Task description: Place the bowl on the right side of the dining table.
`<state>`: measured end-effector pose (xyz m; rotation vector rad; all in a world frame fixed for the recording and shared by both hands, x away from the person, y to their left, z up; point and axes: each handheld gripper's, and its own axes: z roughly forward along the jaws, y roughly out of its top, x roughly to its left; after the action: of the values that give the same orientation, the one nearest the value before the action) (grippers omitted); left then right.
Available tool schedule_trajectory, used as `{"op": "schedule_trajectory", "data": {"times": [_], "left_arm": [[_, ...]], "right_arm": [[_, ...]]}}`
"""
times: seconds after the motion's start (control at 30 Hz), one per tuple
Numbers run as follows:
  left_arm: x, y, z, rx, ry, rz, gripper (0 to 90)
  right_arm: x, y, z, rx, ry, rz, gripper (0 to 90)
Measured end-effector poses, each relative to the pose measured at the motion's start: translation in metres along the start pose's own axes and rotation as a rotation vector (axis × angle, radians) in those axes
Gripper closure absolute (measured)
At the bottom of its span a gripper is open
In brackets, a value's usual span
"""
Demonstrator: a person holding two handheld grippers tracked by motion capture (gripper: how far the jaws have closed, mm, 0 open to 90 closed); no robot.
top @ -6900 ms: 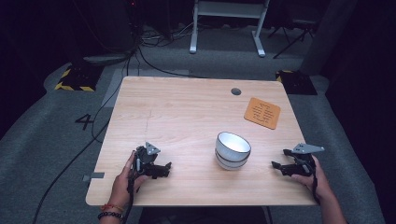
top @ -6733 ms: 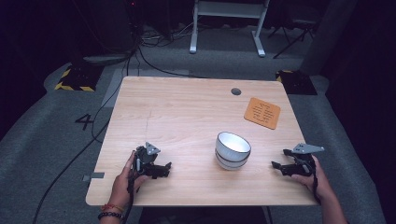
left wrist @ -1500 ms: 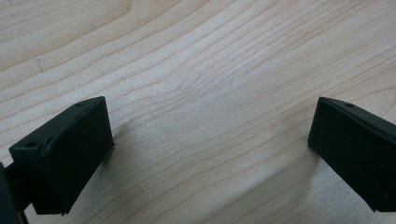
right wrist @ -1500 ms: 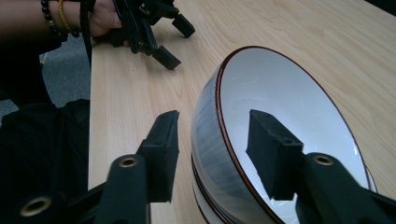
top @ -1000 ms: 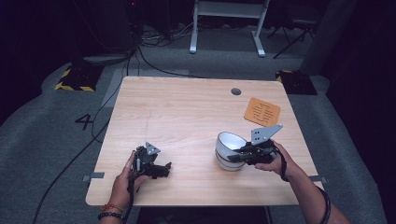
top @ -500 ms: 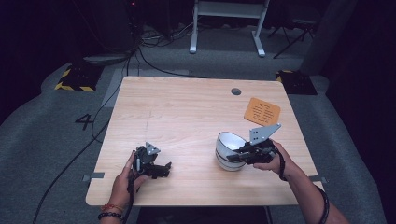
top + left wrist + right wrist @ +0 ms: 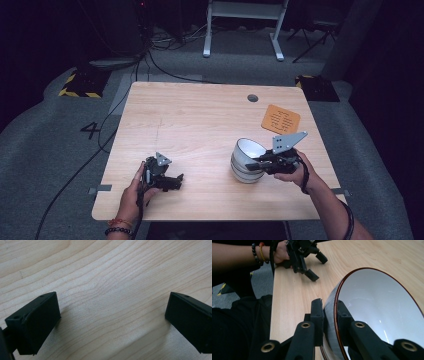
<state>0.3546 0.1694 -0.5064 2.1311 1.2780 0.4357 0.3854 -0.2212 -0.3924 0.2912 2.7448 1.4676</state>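
Right gripper [image 7: 329, 320] pinches rim of top bowl [image 7: 382, 312] – one jaw outside wall, one inside, closed tight on thin edge. Bowl stack [image 7: 247, 161] sits lower right of centre in high view, on table [image 7: 200, 120]; rim grip likely chosen to lift top bowl off stack without touching lower ones. Left gripper [image 7: 167, 181] rests at lower left of high view, jaws wide apart, nothing between them – only bare wood, kept clear of the work. Orange mat [image 7: 281, 119] lies upper right, apart from bowls.
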Motion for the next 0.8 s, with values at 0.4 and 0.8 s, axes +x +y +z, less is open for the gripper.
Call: {"op": "schedule_trajectory", "data": {"times": [0.4,0.8], "left_arm": [[0.0,0.0,0.0,0.0,0.0,0.0,0.0],[0.0,0.0,0.0,0.0,0.0,0.0,0.0]], "right_arm": [[0.001,0.003,-0.011,-0.034,-0.054,-0.003,80.5],[-0.001,0.004,-0.026,-0.059,-0.092,-0.001,80.5]]}}
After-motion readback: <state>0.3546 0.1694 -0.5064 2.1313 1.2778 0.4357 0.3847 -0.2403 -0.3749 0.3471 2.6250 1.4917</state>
